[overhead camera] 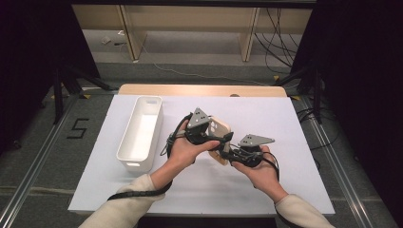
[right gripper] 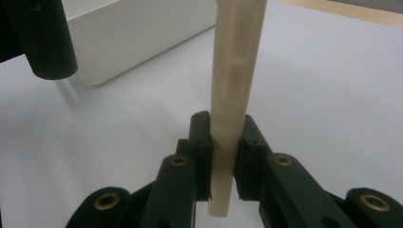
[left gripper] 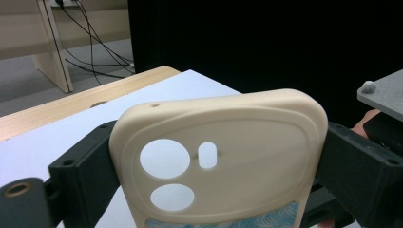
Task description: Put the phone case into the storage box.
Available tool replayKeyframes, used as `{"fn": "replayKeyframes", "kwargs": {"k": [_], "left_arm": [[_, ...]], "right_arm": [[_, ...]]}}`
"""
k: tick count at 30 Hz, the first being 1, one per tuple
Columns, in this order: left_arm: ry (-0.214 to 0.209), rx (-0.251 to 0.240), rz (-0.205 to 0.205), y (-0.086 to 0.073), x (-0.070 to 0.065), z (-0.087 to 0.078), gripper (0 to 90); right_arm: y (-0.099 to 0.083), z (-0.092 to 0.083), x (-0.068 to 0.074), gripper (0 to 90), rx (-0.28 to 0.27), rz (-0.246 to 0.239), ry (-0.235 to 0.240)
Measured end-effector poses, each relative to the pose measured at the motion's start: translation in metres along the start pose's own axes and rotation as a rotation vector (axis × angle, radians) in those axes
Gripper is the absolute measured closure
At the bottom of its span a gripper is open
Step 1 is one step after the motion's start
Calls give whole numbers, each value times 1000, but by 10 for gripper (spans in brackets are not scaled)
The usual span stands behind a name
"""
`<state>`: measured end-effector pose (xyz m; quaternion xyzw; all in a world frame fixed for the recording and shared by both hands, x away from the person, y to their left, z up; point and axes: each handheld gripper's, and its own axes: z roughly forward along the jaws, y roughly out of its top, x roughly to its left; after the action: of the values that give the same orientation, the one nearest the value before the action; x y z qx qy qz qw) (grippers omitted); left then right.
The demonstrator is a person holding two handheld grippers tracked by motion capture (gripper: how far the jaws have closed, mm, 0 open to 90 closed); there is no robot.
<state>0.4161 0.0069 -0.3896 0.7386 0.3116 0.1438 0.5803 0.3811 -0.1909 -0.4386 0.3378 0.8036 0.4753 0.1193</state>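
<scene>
Item: cream phone case, seen edge-on and upright, clamped low down between the two black jaws of the right gripper, whose pads pressed flat against both faces. Surface: white table cover. Background: white bin at upper left, a black jaw tip of the other gripper before it (blurred). Wooden table edge at upper right.

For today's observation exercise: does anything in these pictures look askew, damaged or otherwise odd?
Nothing looks damaged or spilled. The cream phone case is held off the table, the right gripper clamping its thin edge and the left gripper spanning its width. The white bin sits upright at the left.
</scene>
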Motion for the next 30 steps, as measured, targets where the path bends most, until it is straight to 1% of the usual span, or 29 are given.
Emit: {"fn": "replayKeyframes", "kwargs": {"k": [9, 15, 25, 28, 30], "left_arm": [[2, -6, 4, 0, -1, 0, 91], [5, -7, 20, 0, -2, 0, 96], [10, -3, 33, 0, -3, 0, 102], [10, 0, 37, -1, -4, 1, 103], [10, -1, 39, -1, -4, 1, 104]], "right_arm": [[0, 0, 0, 803, -2, 2, -2], [-1, 1, 0, 802, -7, 6, -1], [-2, 2, 0, 798, -8, 6, -6], [-2, 3, 0, 793, -3, 8, -4], [-2, 3, -1, 773, 0, 4, -5]]}}
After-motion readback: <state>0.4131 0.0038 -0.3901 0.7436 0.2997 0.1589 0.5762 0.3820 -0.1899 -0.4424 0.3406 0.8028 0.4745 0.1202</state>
